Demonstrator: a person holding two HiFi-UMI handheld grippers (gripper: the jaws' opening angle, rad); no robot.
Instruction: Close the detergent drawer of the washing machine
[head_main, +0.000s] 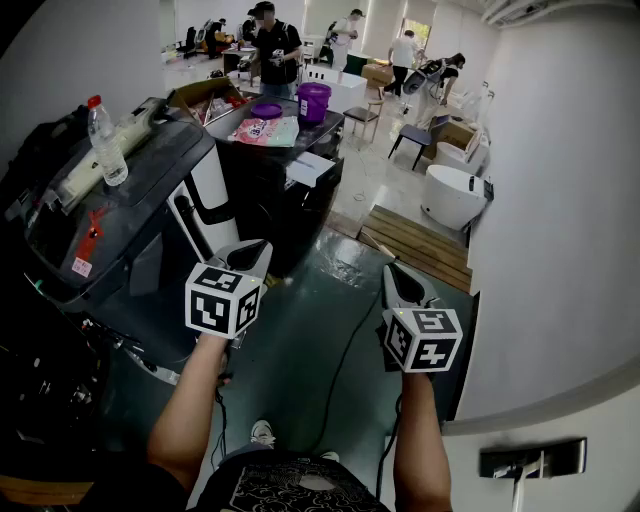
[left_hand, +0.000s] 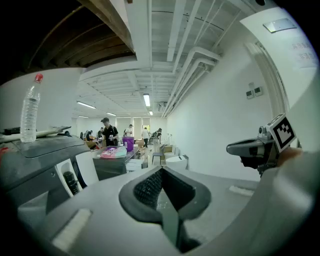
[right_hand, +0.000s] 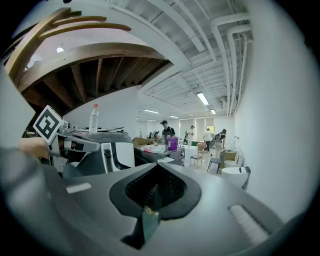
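The dark washing machine (head_main: 110, 230) stands at the left in the head view. Its detergent drawer (head_main: 204, 203) juts out open, white front facing me; it also shows in the left gripper view (left_hand: 75, 172) and the right gripper view (right_hand: 115, 156). My left gripper (head_main: 247, 258) hovers just in front of the drawer, apart from it, jaws together and empty (left_hand: 157, 181). My right gripper (head_main: 403, 284) is held further right over the floor, also shut on nothing (right_hand: 155, 189).
A water bottle (head_main: 105, 140) stands on the machine's top. Behind it is a table with a purple bucket (head_main: 313, 100). A wooden pallet (head_main: 415, 245) and a white tub (head_main: 452, 195) lie ahead on the right. A cable (head_main: 345, 370) crosses the floor. Several people stand at the back.
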